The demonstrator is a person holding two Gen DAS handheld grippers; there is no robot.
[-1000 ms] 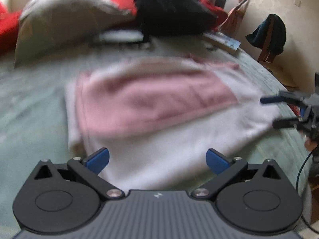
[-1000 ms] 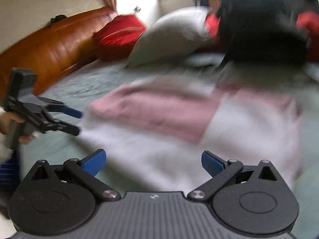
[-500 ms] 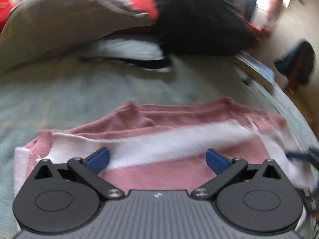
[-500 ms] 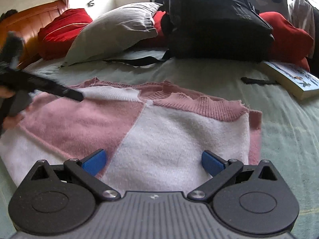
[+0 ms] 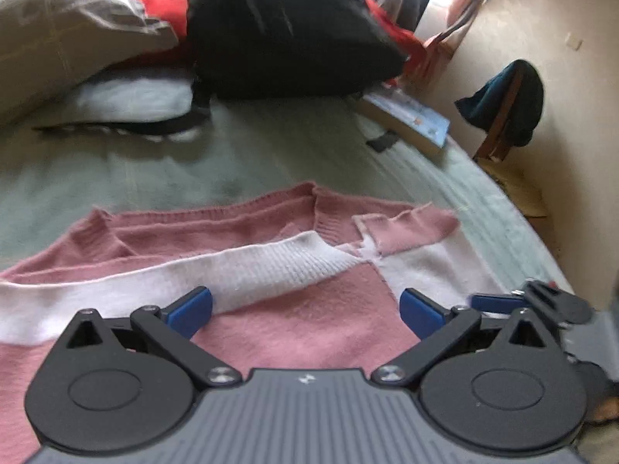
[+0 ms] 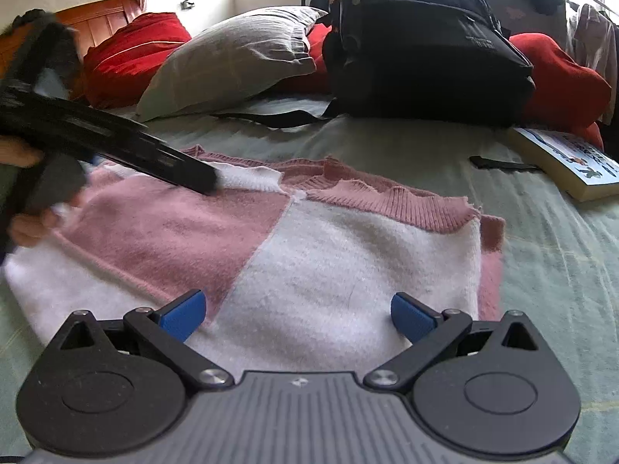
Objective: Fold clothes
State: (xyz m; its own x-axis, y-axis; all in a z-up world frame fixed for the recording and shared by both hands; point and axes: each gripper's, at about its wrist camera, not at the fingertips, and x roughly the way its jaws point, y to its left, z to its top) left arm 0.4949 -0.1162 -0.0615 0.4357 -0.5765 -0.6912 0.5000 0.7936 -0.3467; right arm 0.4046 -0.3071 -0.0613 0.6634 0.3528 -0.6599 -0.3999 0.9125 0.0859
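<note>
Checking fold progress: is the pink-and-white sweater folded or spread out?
Folded: the sweater lies as a compact rectangle, its layers stacked at the edges.

The left gripper [image 5: 305, 307] has its blue-tipped fingers spread wide, held low and level. The right gripper [image 6: 298, 311] is likewise spread wide, close at its right. A hand [image 6: 29, 228] grips the left tool's handle, blurred.
</note>
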